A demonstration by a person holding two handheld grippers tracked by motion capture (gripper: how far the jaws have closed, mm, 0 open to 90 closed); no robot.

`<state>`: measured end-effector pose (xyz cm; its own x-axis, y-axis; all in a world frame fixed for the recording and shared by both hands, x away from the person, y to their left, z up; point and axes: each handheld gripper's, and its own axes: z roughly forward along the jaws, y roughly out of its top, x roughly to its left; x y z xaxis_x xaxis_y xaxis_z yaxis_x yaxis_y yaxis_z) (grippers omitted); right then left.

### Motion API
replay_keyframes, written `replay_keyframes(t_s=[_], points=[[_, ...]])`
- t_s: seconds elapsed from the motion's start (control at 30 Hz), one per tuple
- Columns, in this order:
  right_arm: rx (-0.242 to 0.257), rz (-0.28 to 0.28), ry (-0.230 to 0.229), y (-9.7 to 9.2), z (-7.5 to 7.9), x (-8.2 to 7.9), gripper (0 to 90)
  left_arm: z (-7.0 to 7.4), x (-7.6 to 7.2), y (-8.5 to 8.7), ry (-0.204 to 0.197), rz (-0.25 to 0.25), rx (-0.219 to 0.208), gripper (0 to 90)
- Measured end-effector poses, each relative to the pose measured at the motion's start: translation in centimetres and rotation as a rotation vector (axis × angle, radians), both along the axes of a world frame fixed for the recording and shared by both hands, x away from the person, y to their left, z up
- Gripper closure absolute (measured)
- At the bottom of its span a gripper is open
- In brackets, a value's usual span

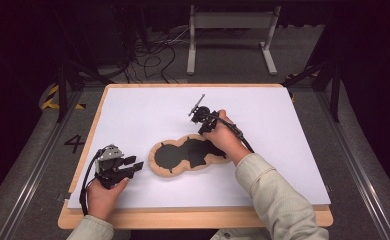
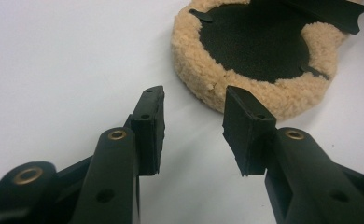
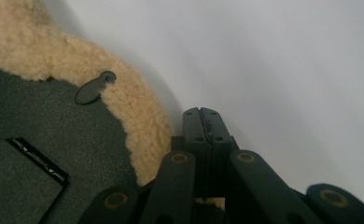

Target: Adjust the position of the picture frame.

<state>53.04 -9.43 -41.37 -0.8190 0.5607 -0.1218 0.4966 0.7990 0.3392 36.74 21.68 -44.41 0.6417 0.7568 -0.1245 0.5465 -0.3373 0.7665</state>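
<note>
1. High view: a fleecy tan pad (image 1: 190, 156) with a black centre, shaped like two joined rounds, lies on the white sheet (image 1: 148, 110) that covers the table. The left gripper (image 1: 131, 166) sits just to the left of the pad, near the table's front-left corner, pointing at the pad's left round and apart from it. The right gripper (image 1: 209, 131) sits at the pad's far right edge, with the person's hand over that part of the pad.

2. Left gripper view: the jaws stand partly open with nothing between them, only bare sheet. The pad's woolly rim (image 2: 245, 95) lies just beyond the fingertips, not touching them.

3. Right gripper view: the jaws are pressed fully together, low beside the pad's fleecy border (image 3: 138, 116). A wisp of tan shows low between the links, but I cannot tell whether any fleece is pinched. A small black tab (image 3: 94, 88) lies on the border, farther along.

4. What could go wrong, as I judge it:
   - If the right gripper pulls with only a few fibres caught, the fleece may slip free or shed.
   - If the left jaws close short of the rim, they grasp nothing and the pad slides across the smooth sheet instead of being held.
</note>
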Motion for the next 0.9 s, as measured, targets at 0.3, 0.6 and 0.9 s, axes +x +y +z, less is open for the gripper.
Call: replay_keyframes(t_s=[0.3, 0.6, 0.9], points=[[-0.010, -0.001, 0.038, -2.0, 0.1, -2.0, 90.0, 0.0, 0.2, -0.4, 0.014, -0.033, -0.031, 59.3], [0.017, 0.001, 0.021, -3.6, 0.2, -4.3, 90.0, 0.2, 0.2, -1.2, 0.021, -0.094, -0.079, 62.0], [0.143, 0.016, -0.122, -5.6, 2.7, -7.7, 90.0, 0.9, 0.8, -2.1, -0.005, -0.121, -0.061, 62.2]])
